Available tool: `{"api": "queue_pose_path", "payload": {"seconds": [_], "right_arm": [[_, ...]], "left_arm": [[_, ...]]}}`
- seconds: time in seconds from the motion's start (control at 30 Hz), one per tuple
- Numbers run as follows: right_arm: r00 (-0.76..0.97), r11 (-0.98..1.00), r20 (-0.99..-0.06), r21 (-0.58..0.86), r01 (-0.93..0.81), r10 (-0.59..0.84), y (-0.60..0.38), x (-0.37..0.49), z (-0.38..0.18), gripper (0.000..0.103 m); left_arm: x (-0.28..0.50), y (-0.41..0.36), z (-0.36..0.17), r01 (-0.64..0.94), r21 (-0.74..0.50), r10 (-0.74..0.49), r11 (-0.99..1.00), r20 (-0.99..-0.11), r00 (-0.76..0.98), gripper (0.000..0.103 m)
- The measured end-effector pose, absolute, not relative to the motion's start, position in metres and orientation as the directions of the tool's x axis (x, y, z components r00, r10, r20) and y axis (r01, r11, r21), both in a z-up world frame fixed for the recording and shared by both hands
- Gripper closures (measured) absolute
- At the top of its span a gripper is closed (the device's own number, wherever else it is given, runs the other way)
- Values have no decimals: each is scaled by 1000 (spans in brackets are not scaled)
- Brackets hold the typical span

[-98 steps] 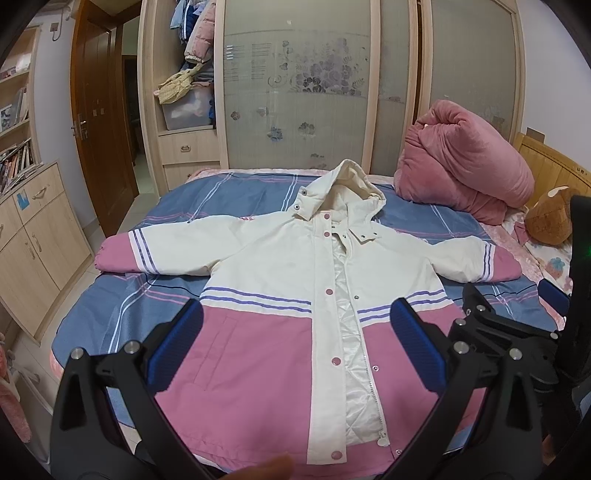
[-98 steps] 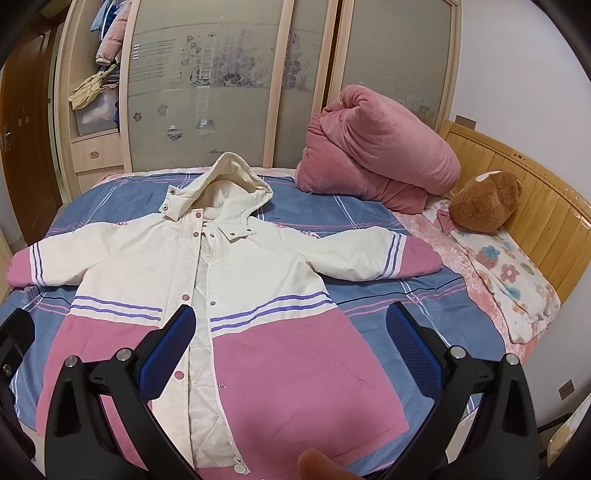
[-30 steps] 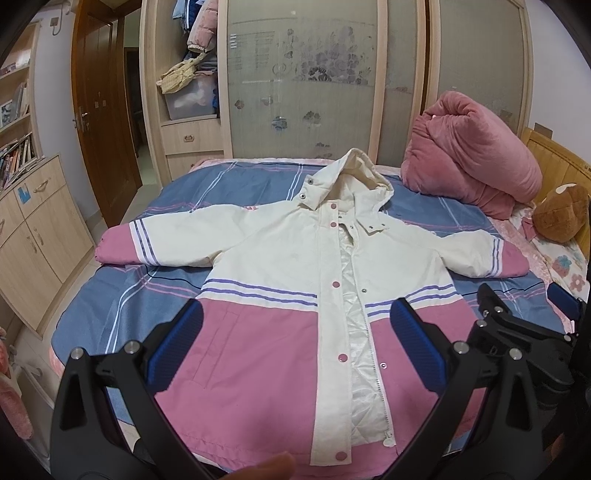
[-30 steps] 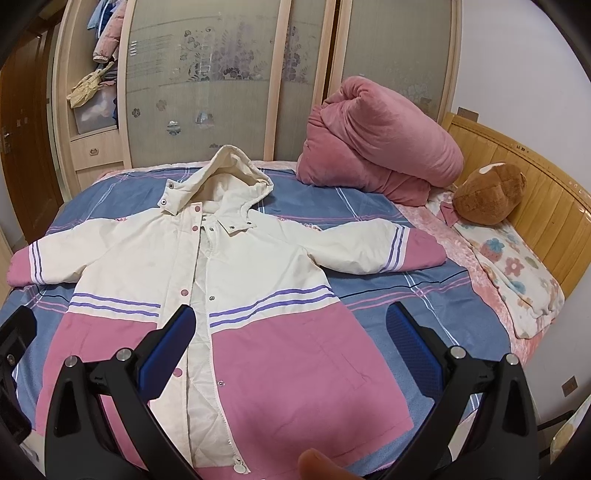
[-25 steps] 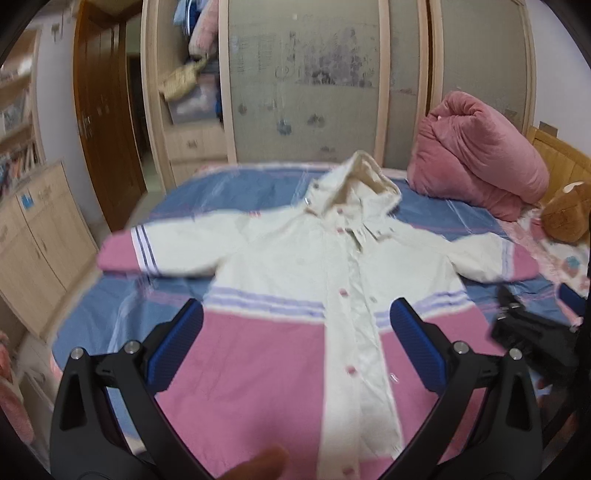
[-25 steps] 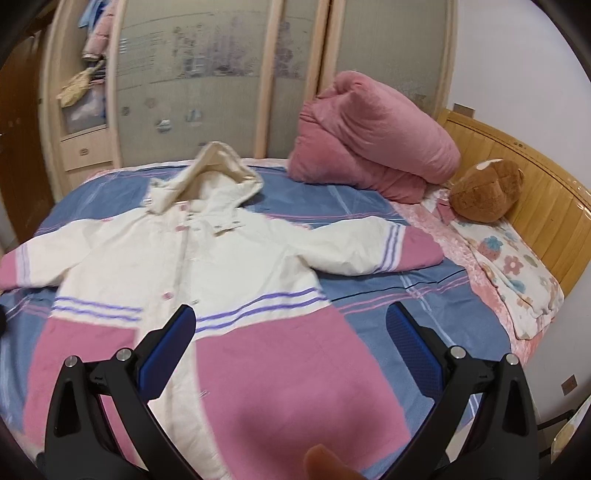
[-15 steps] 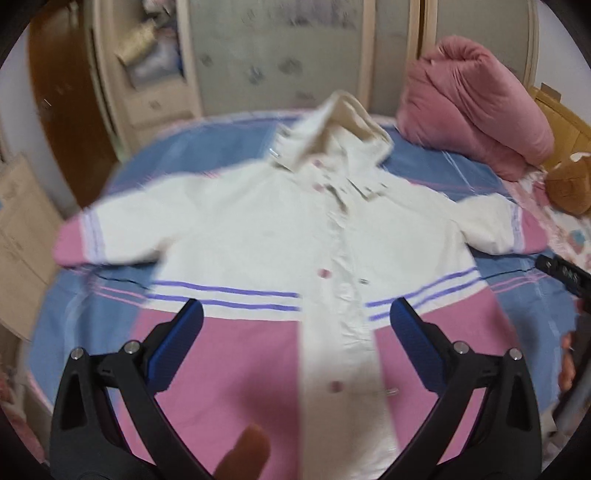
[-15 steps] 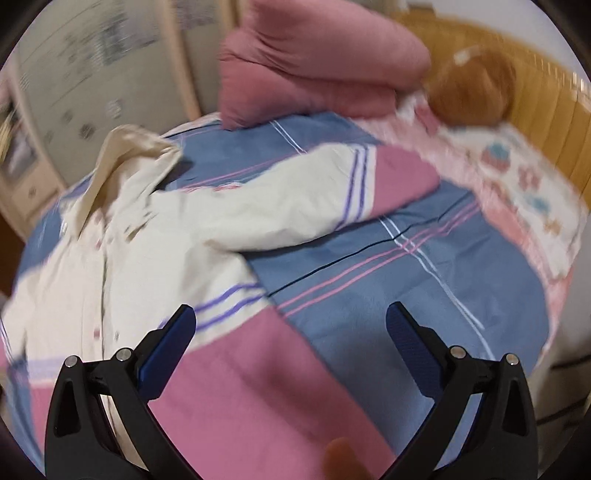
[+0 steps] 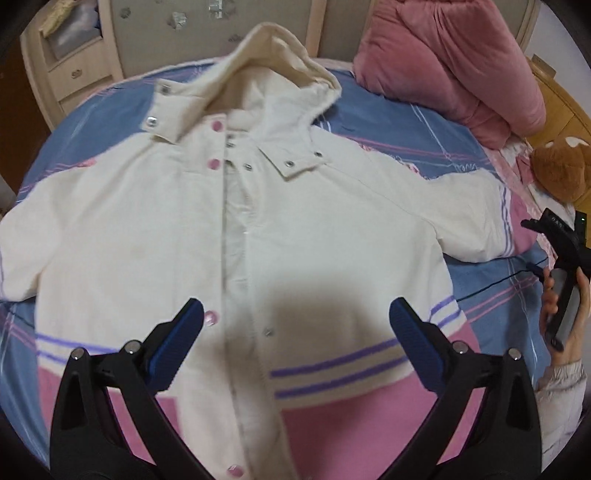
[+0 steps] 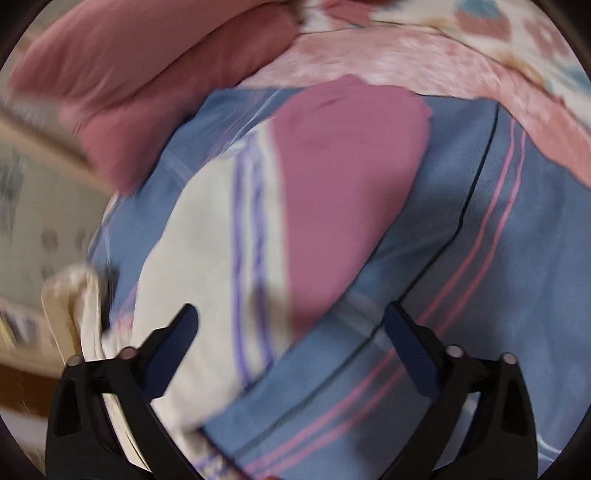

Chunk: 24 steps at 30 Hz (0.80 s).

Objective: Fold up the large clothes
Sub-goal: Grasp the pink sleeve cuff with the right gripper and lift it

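Two tongs released and empty, left tongs (image 9: 295, 328) over the chest of the jacket (image 9: 295, 229) lying spread flat on the bed (image 9: 424, 122), right tongs (image 10: 290, 330) above its sleeve (image 10: 332, 192) (pink cuff, view blurred), quilt (image 9: 450, 59) beyond.

The right tool (image 10: 290, 334) hangs over the end of a jacket sleeve (image 10: 236, 266), its two blue-padded fingers (image 10: 171, 349) spread wide with nothing between them. The sleeve lies flat on the blue striped bedsheet (image 10: 480, 266), cream along its length, then crossed by thin purple stripes, then ending in a pink cuff (image 10: 343, 184) that points away from the camera. The left finger sits over the cream part, the right one over bare sheet beside the sleeve. Beyond the cuff lie a pink quilt (image 10: 155, 77) and a pale floral pillow (image 10: 498, 33). The whole view is blurred.
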State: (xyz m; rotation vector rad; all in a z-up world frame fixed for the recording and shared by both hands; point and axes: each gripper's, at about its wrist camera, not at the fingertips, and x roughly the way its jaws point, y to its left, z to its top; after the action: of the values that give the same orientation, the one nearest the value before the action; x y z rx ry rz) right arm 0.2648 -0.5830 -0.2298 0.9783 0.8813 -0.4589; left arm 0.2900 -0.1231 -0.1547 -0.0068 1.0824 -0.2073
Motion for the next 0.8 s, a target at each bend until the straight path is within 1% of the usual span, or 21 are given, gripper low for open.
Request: {"api": "queue_pose_path", "payload": {"seconds": [0.13, 0.2, 0.23, 0.27, 0.33, 0.4, 0.47, 0.5, 0.53, 0.6, 0.63, 0.67, 0.7, 0.73, 0.77, 0.8], "right_arm": [[580, 494, -812, 530, 689, 62, -598, 282, -243, 9], [592, 476, -804, 543, 692, 56, -600, 282, -245, 26], [591, 476, -805, 536, 697, 42, -602, 281, -246, 57], [599, 476, -800, 544, 691, 43, -604, 280, -246, 87], [646, 442, -761, 599, 668, 55, -610, 267, -245, 96], [704, 360, -710, 659, 660, 9, -613, 232, -237, 98], [731, 284, -680, 691, 665, -59, -608, 190, -232, 99], [732, 264, -678, 695, 669, -67, -605, 178, -233, 99], [731, 252, -679, 698, 670, -65, -600, 167, -238, 98], [715, 361, -696, 653, 666, -59, -598, 172, -244, 97], [698, 427, -713, 614, 664, -62, -600, 179, -246, 92], [695, 421, -717, 614, 668, -57, -605, 179, -248, 75], [700, 386, -712, 630, 674, -60, -611, 176, -248, 65], [705, 368, -706, 639, 676, -68, -614, 174, -246, 33], [728, 364, -681, 659, 658, -84, -617, 171, -241, 10], [742, 375, -664, 667, 644, -95, -616, 172, -239, 8]], "left_arm": [[304, -139, -177, 168, -95, -158, 981, -897, 413, 3], [307, -144, -185, 169, -79, -143, 982, -902, 406, 3], [309, -147, -188, 168, -64, -128, 984, -904, 407, 3], [311, -149, -191, 165, -51, -115, 985, -906, 406, 3], [313, -148, -196, 156, -40, -100, 987, -912, 399, 3], [315, -148, -200, 150, -40, -96, 988, -916, 389, 3], [316, -145, -203, 137, -29, -82, 990, -917, 391, 3], [317, -143, -204, 127, -20, -69, 992, -915, 396, 3], [317, -141, -204, 122, -14, -62, 992, -915, 398, 3], [318, -140, -207, 123, -14, -61, 992, -921, 385, 3], [317, -139, -208, 126, -19, -66, 992, -924, 377, 3], [316, -138, -208, 130, -22, -70, 991, -925, 373, 3], [315, -138, -207, 135, -21, -71, 991, -924, 375, 3], [313, -138, -206, 138, -12, -64, 990, -922, 382, 3], [313, -139, -207, 138, -5, -59, 990, -921, 386, 3], [312, -140, -208, 139, 5, -50, 990, -920, 389, 3]]}}
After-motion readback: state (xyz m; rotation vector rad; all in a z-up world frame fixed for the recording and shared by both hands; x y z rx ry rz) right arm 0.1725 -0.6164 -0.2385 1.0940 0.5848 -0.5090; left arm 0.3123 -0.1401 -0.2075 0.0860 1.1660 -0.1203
